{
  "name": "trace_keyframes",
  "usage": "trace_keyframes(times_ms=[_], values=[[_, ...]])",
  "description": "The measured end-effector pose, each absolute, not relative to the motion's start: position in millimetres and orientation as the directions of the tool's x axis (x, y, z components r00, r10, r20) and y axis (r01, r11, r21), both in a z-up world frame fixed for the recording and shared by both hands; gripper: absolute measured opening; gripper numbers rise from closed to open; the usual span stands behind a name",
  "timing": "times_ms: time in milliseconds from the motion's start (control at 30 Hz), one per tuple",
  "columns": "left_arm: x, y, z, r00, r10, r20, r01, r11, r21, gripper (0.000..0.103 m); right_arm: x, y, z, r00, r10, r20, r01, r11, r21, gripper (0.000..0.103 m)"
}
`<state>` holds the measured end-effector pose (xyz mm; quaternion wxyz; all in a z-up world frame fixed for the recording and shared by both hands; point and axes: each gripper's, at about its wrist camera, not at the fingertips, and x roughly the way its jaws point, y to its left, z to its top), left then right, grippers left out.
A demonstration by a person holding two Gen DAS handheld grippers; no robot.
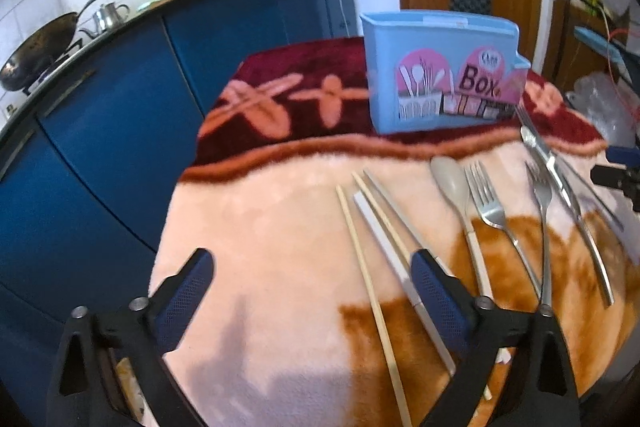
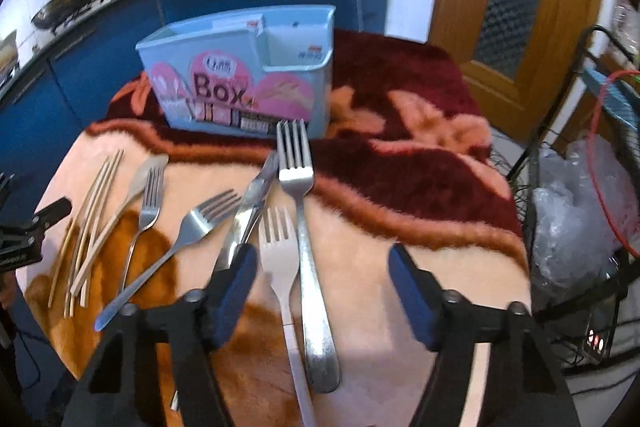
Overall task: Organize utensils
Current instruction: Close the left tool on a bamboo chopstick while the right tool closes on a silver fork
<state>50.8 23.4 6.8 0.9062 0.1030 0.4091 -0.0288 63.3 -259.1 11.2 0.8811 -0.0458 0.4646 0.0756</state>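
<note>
Left gripper (image 1: 312, 301): jaws wide, nothing held. Its right pad covers part of the chopsticks (image 1: 372, 247), whose near ends run out of the lower edge of the left wrist view. The chopsticks lie on the blanket (image 1: 260, 227) covering the bench, long axes running away from the jaws and fanning slightly; the exact count is hard to make out where they overlap.

Right gripper (image 2: 322, 293): jaws part open, nothing pressed between the pads. A white fork (image 2: 278, 259) and a large steel fork (image 2: 304, 227) lie between the jaws without touching the pads, side by side, tines pointing away toward the box (image 2: 240, 75). The handle of the white fork is cut off by the lower edge. The left pad hides the lower part of a knife (image 2: 256, 199), which lies just left of the forks, tip pointing away and slightly right.

Farther left of the right jaws lie two more forks (image 2: 192, 227) (image 2: 150, 199), a spoon (image 2: 140, 179) partly under the smaller fork, and then the chopsticks. All point roughly toward the box.

The box stands upright beyond the jaws, on the dark red part of the blanket. The word "Box" is readable on its front; the smaller print above and below it is blurred and cannot be read. The right compartment is visibly open at the top; the contents of the left compartment cannot be seen.
</note>
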Motion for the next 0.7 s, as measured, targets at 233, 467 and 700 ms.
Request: trace_keyframes(times_ms=[233, 467, 700], values=[[60.9, 23.0, -2.5, 0.599, -0.003, -0.801, 0.174, 0.977, 0.126, 0.075, 83.3, -249.0, 7.1, 0.488, 0.073, -0.87, -0.236, 0.97, -0.051, 0.047], [73.4, 23.5, -12.2, 0.549, -0.009, -0.836, 0.182, 0.977, 0.109, 0.075, 112.7, -238.5, 1.8, 0.435, 0.067, -0.898, -0.265, 0.963, -0.057, 0.047], [95.4, 32.5, -18.9, 0.464, -0.082, -0.882, 0.161, 0.987, -0.007, 0.074, 135.4, -240.0, -9.5, 0.411, 0.095, -0.907, -0.283, 0.959, -0.027, 0.048]])
